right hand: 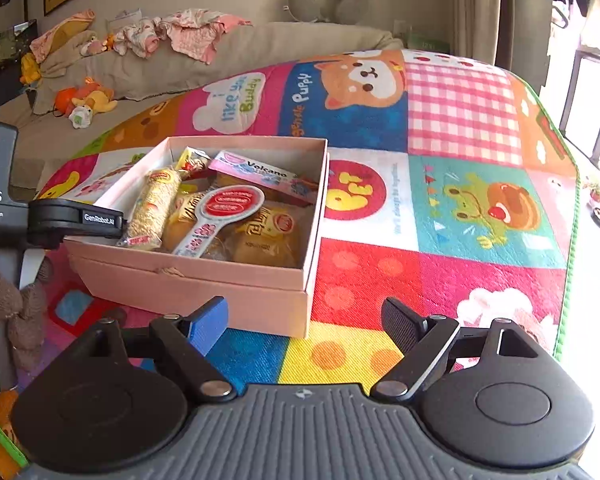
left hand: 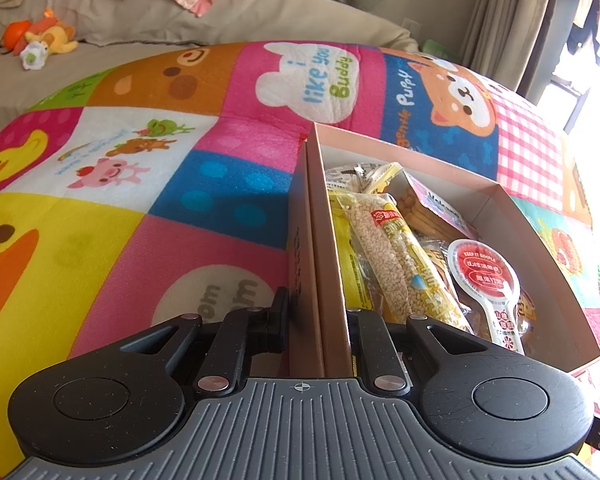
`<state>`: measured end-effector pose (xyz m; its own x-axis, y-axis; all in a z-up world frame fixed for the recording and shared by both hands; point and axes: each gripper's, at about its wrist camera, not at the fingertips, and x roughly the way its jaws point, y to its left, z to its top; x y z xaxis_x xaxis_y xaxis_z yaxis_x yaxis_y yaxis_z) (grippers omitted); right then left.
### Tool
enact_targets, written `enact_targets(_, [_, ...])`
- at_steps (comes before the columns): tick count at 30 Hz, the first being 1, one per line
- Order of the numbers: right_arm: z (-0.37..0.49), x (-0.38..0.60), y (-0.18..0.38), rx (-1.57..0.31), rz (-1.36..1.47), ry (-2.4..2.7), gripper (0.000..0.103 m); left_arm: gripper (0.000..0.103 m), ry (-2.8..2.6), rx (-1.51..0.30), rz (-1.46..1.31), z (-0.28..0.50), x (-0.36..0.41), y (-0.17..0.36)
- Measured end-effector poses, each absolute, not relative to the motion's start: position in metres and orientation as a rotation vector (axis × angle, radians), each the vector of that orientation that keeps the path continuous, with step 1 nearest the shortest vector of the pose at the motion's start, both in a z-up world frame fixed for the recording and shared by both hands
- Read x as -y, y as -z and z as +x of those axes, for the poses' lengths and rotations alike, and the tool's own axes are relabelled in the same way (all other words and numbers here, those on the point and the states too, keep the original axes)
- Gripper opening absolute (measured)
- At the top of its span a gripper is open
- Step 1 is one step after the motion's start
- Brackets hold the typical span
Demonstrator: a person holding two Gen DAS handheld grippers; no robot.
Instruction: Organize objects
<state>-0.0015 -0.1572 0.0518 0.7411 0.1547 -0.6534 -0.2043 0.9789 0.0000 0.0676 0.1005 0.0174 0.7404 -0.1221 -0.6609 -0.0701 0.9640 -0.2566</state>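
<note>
A pink cardboard box [right hand: 204, 288] sits on the colourful play mat, nested in its lid. It holds several snack packets: a puffed-rice bar [right hand: 152, 208], a red-and-white spoon-shaped packet [right hand: 224, 210], a pink Volcano box [right hand: 260, 174] and yellow packets. My left gripper [left hand: 318, 312] is shut on the box's left wall [left hand: 324, 240]; it also shows in the right wrist view [right hand: 80, 220] at the box's left side. The rice bar [left hand: 396, 256] and spoon packet [left hand: 484, 280] lie just right of that wall. My right gripper [right hand: 304, 320] is open and empty, just in front of the box's near right corner.
The play mat [right hand: 440, 208] covers the floor around the box. A beige sofa [right hand: 180, 64] with clothes and plush toys [right hand: 84, 104] stands behind. A knitted toy [right hand: 20, 320] is at the left edge. Curtains and a bright window are at right.
</note>
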Motion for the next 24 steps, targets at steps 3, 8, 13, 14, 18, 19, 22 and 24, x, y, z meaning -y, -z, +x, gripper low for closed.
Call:
enact_targets(3, [0.000, 0.163, -0.042, -0.736, -0.060, -0.173, 0.084, 0.017, 0.027, -0.740, -0.271, 0.068, -0.100, -0.018])
enact_targets(8, [0.006, 0.169, -0.033, -0.746, -0.031, -0.153, 0.084, 0.015, 0.025, -0.746, -0.243, 0.071, -0.095, -0.019])
enact_targets(13, [0.020, 0.175, -0.030, -0.732, 0.009, -0.113, 0.084, 0.015, 0.052, -0.751, -0.165, 0.104, -0.070, -0.025])
enact_targets(14, [0.025, 0.176, -0.030, -0.731, 0.018, -0.103, 0.084, 0.016, 0.057, -0.724, -0.133, 0.116, -0.063, -0.028])
enact_targets(18, [0.061, 0.175, -0.036, -0.697, -0.028, -0.044, 0.084, 0.025, 0.027, -0.678, 0.000, 0.178, -0.045, -0.030])
enact_targets(19, [0.071, 0.175, -0.039, -0.692, -0.034, -0.036, 0.084, 0.035, -0.001, -0.687, 0.003, 0.191, -0.047, -0.028])
enact_targets(22, [0.096, 0.179, -0.044, -0.674, -0.046, -0.014, 0.084, 0.046, -0.005, -0.640, 0.007, 0.201, -0.057, -0.020])
enact_targets(24, [0.099, 0.184, -0.043, -0.658, -0.060, 0.001, 0.084, 0.047, 0.034, -0.614, 0.011, 0.198, -0.060, -0.018])
